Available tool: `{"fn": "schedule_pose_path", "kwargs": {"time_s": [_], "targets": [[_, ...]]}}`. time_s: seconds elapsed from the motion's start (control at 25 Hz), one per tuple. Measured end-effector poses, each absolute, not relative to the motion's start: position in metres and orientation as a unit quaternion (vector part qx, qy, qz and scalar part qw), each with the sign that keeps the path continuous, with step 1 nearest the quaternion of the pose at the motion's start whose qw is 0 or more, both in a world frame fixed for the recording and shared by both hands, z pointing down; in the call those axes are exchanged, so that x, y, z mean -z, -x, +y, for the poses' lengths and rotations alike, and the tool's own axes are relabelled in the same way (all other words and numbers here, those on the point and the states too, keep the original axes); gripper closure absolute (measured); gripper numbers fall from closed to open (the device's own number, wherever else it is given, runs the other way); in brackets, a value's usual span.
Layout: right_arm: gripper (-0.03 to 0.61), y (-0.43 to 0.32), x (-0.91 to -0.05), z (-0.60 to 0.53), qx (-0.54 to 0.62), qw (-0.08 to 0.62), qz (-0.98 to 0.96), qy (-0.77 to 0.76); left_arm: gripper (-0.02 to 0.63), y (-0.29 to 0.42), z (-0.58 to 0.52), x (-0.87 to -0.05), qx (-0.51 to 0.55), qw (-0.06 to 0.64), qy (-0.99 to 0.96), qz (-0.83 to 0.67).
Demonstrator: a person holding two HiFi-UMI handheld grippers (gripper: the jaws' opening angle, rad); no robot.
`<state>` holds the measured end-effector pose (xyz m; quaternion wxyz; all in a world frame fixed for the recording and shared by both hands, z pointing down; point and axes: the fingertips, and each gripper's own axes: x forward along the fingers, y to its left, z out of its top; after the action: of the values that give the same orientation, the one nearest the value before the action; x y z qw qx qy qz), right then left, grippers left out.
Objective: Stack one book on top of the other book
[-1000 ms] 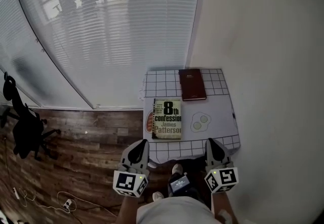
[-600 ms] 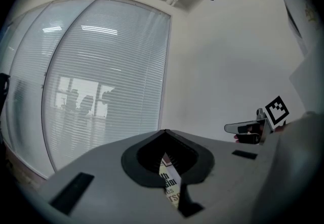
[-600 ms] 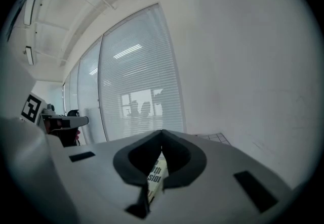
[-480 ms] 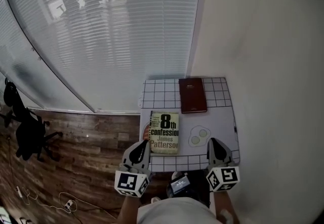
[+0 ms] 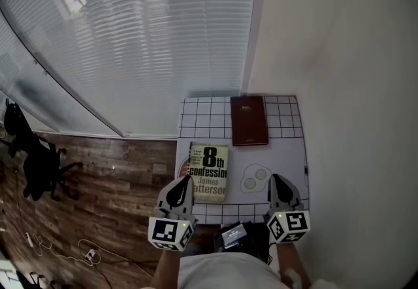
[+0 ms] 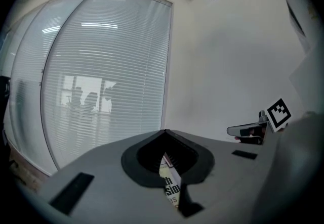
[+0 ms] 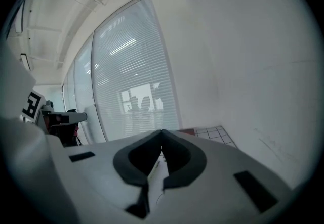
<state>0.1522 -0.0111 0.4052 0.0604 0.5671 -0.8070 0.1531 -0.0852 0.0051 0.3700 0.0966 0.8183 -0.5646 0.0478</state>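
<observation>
On a small table with a grid-patterned cloth [image 5: 287,111] lie two books. A yellow-green paperback [image 5: 208,171] sits at the near left. A dark red book [image 5: 249,120] lies at the far middle, apart from it. My left gripper [image 5: 182,184] is shut and empty, hovering at the paperback's near left corner. My right gripper [image 5: 279,184] is shut and empty over the table's near right edge. Through the left gripper's jaws a strip of the paperback [image 6: 171,183] shows. The right gripper view shows the gridded cloth [image 7: 215,133] ahead.
A fried-egg print [image 5: 253,178] marks the cloth between the grippers. A white wall [image 5: 346,85] stands right of the table and window blinds [image 5: 144,40] behind it. A black office chair [image 5: 36,164] stands on the wooden floor [image 5: 117,216] at left, with cables near it.
Both grippers have moved forward to the table's near edge, the left now reaching the paperback's corner. Both stay shut. The books have not moved on the table.
</observation>
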Motion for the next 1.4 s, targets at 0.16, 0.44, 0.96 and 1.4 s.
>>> {"fn": "schedule_pose_path", "kwargs": {"time_s": [0.16, 0.44, 0.96, 1.4], "targets": [[0.572, -0.154, -0.41, -0.022, -0.143, 0.069, -0.816, -0.556, 0.606, 0.081, -0.001, -0.374, -0.053, 0.095, -0.816, -0.568], [0.572, -0.164, -0.421, -0.021, -0.141, 0.087, -0.808, -0.565, 0.606, 0.072, -0.01, -0.377, -0.059, 0.093, -0.823, -0.558], [0.571, -0.203, -0.428, -0.04, -0.145, 0.099, -0.769, -0.614, 0.606, 0.052, -0.065, -0.394, -0.069, 0.092, -0.837, -0.534], [0.571, -0.216, -0.435, -0.07, -0.149, 0.099, -0.753, -0.634, 0.606, 0.028, -0.116, -0.414, -0.075, 0.103, -0.856, -0.501]]}}
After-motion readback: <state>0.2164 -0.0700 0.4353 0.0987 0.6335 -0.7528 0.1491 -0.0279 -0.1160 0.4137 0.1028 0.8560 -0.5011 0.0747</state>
